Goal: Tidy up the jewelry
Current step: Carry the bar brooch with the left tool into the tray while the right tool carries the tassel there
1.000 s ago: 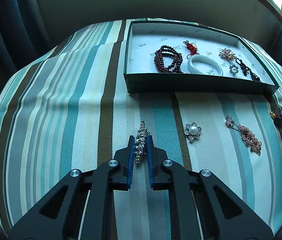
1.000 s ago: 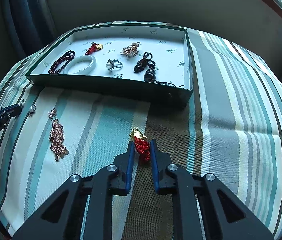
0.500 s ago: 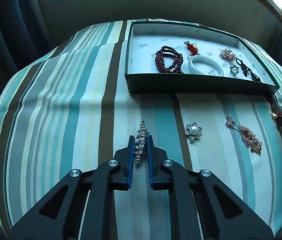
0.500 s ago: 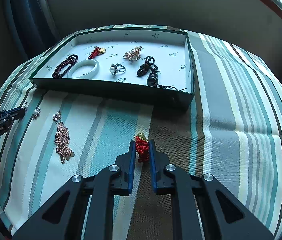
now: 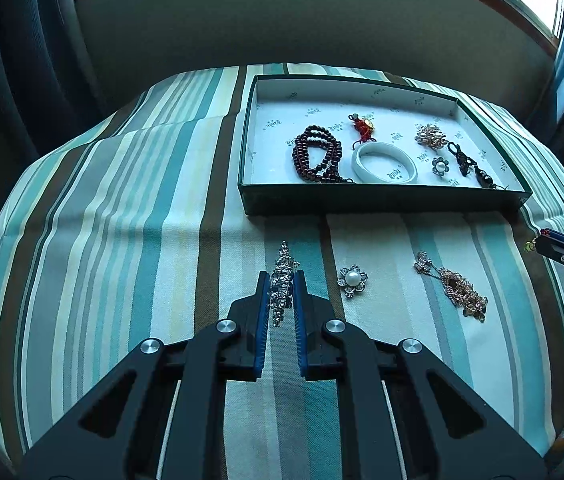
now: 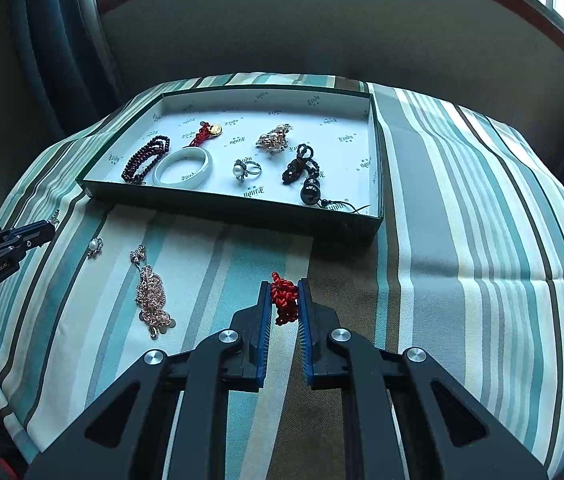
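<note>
Striped cloth (image 5: pixel 122 240) below; fingers (image 5: pixel 262 292) clamp rhinestone brooch (image 5: pixel 282 280), other fingers (image 6: pixel 305 296) red knot (image 6: pixel 283 298).

Woven matt cloth (image 5: pixel 122 220); glossy white bangle (image 5: pixel 385 162); sparkling metal brooch (image 5: pixel 282 280); knotted red cord (image 6: pixel 283 298); paper-lined box (image 5: pixel 361 200).

My left gripper (image 5: pixel 282 292) is matte black, its two fingers lined with ribbed blue pads (image 5: pixel 262 320), round silver screws at the pivots and triangular cut-outs in the arms. My right gripper (image 6: pixel 285 300) looks the same; seen from it at nine o'clock, the left carries small white lettering.
</note>
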### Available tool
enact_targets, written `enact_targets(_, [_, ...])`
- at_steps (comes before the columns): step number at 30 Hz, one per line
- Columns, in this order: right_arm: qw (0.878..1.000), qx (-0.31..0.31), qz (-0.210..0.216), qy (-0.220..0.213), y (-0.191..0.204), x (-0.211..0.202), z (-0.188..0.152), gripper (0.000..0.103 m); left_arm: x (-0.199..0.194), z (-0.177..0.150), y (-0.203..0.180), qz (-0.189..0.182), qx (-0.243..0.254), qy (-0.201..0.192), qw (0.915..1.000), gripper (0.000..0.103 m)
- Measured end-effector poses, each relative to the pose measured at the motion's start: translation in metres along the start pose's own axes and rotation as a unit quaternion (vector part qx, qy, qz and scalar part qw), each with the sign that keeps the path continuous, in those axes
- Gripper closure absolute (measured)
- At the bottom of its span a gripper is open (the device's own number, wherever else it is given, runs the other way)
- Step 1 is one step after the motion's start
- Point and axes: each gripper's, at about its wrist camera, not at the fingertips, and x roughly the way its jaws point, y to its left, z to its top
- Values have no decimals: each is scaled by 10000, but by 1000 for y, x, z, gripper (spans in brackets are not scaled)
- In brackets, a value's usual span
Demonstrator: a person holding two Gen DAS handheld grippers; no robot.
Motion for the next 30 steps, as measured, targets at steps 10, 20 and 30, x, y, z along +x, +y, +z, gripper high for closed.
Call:
enact_targets(10, [9995,13,3,-325,2,-13,21,90,-22,24,-13,-191,48,-387,9991,92])
enact_targets(20, [9971,7,11,-761,1,-11,68,90,-16,65,-21,-277,61,-679,9973,92])
enact_targets(30, [9965,51,-94,-833,-9,22,107,90,29,116,-27,-191,171,-751,9969,92])
